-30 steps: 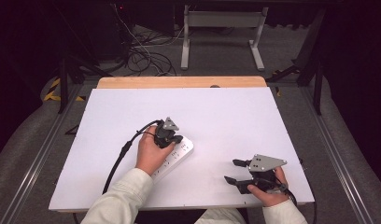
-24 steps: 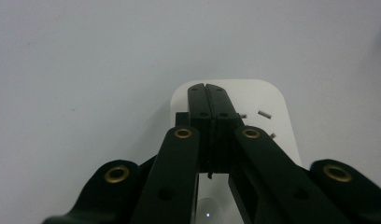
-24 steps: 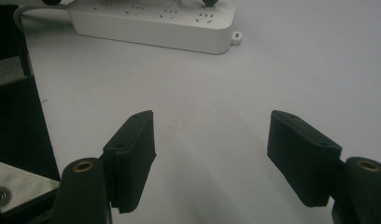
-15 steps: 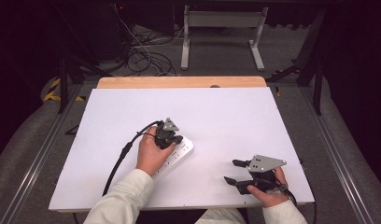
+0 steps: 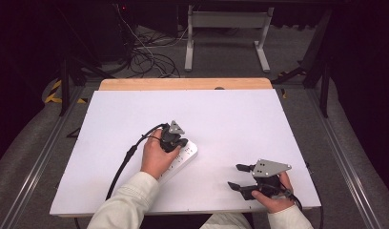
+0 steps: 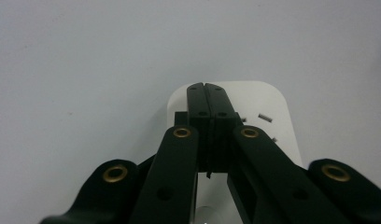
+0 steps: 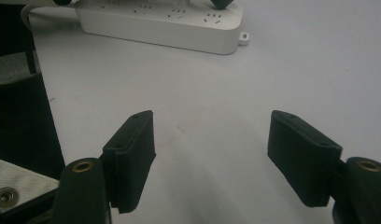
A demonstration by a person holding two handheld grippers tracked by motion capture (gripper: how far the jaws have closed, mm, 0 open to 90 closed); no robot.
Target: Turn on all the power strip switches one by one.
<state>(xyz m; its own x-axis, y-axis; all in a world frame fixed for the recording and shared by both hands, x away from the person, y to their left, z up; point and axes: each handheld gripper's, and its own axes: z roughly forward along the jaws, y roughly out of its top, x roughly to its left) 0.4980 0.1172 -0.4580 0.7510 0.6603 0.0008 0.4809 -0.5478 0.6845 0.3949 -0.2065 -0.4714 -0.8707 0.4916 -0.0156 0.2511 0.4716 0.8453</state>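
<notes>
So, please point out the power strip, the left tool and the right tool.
Power strip (image 7: pixel 160 23), right gripper view, its side wall.
Left tool (image 6: pixel 208 93), left gripper view, closed jaw tips.
Right tool (image 5: pixel 239 176), high view, between open jaws.

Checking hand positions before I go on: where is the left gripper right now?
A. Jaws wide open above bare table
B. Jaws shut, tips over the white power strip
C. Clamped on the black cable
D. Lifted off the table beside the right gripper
B: in the left gripper view the left gripper has its jaws pressed together, tips over the white power strip.
</notes>
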